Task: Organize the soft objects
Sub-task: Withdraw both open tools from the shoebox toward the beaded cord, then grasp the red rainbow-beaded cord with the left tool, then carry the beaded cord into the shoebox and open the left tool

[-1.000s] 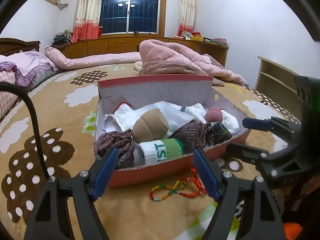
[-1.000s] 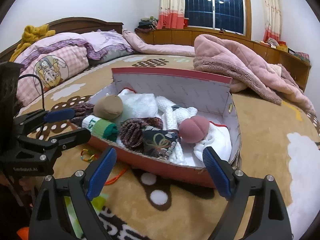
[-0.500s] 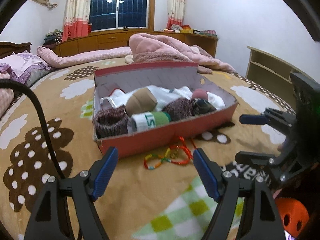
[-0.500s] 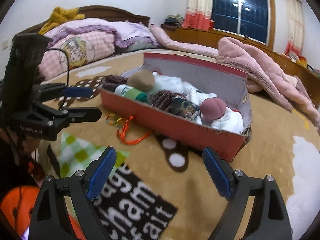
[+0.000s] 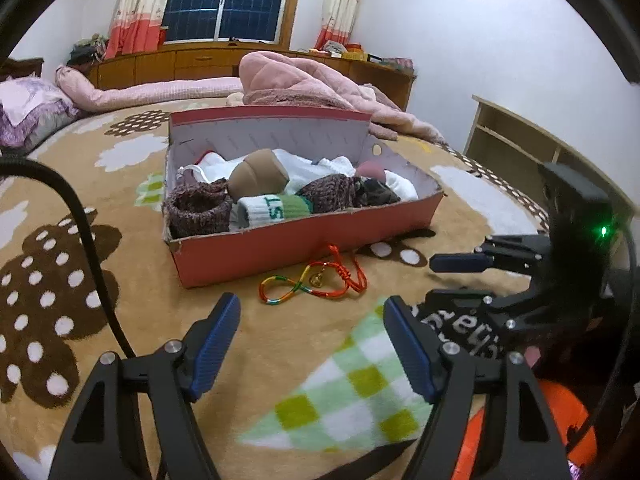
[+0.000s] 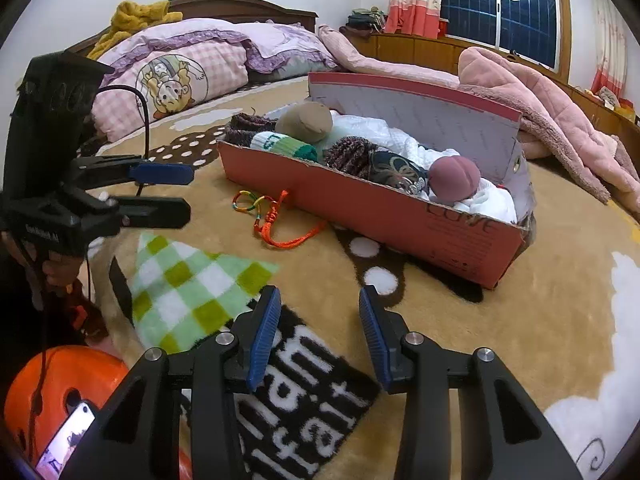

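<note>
Right wrist view showed the right tool (image 6: 320, 332) closing, empty, near the red cardboard box (image 6: 372, 208); left tool (image 5: 312, 344) spread. Nearest target: the braided colourful cord (image 6: 272, 216) before the box.

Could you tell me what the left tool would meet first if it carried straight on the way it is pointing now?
Most likely the blanket on the bed, since the left tool angles downward and nothing lies between its open fingers. Just beyond that spot is the colourful cord, then the red box; depth is hard to judge.
</note>
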A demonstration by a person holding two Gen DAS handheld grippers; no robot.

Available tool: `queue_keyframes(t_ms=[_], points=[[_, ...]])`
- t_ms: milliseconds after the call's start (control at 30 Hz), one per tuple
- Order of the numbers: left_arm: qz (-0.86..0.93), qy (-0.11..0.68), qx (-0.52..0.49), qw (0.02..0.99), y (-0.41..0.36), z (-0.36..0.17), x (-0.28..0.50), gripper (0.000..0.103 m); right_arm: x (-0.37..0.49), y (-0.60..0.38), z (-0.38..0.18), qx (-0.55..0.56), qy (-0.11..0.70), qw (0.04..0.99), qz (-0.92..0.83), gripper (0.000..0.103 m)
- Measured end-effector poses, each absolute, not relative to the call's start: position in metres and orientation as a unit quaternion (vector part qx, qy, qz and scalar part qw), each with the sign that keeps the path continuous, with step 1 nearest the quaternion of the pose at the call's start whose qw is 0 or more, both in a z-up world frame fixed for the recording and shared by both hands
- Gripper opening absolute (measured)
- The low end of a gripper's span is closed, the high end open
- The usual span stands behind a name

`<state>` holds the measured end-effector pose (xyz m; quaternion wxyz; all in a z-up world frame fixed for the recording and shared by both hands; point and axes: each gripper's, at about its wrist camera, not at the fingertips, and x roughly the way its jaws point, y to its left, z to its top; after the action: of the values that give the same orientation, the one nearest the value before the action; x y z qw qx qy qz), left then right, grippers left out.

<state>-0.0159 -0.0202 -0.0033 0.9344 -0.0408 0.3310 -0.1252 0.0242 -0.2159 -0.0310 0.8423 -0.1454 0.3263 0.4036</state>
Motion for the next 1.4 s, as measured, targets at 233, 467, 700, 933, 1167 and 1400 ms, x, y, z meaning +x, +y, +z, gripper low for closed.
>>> queue_keyframes(t_ms=[233,467,700,933,1167,1400], points=[[-0.109,0.338,-0.055,0.933,-0.018,-0.006,-0.006,0.077,0.028,-0.216,-0.027,-0.144,0.316,0.855,0.386,0.046],[-0.108,0.360,-0.046,0.925,-0.039,-0.012,0.015,0.077,0.036,-0.211,-0.026,-0.132,0.329,0.855,0.377,0.051],[-0.102,0.380,-0.083,0.916,-0.040,-0.022,0.039,0.075,0.035,-0.210,-0.028,-0.139,0.331,0.855,0.374,0.051],[-0.097,0.407,-0.067,0.906,-0.045,-0.029,0.048,0.009,0.037,-0.206,-0.028,-0.139,0.335,0.854,0.372,0.051],[-0.118,0.384,-0.069,0.913,-0.047,-0.015,0.029,0.005,0.038,-0.202,-0.028,-0.138,0.337,0.853,0.375,0.051],[-0.136,0.364,-0.056,0.920,-0.045,-0.005,0.007,0.005,0.031,-0.199,-0.023,-0.146,0.321,0.854,0.383,0.051]])
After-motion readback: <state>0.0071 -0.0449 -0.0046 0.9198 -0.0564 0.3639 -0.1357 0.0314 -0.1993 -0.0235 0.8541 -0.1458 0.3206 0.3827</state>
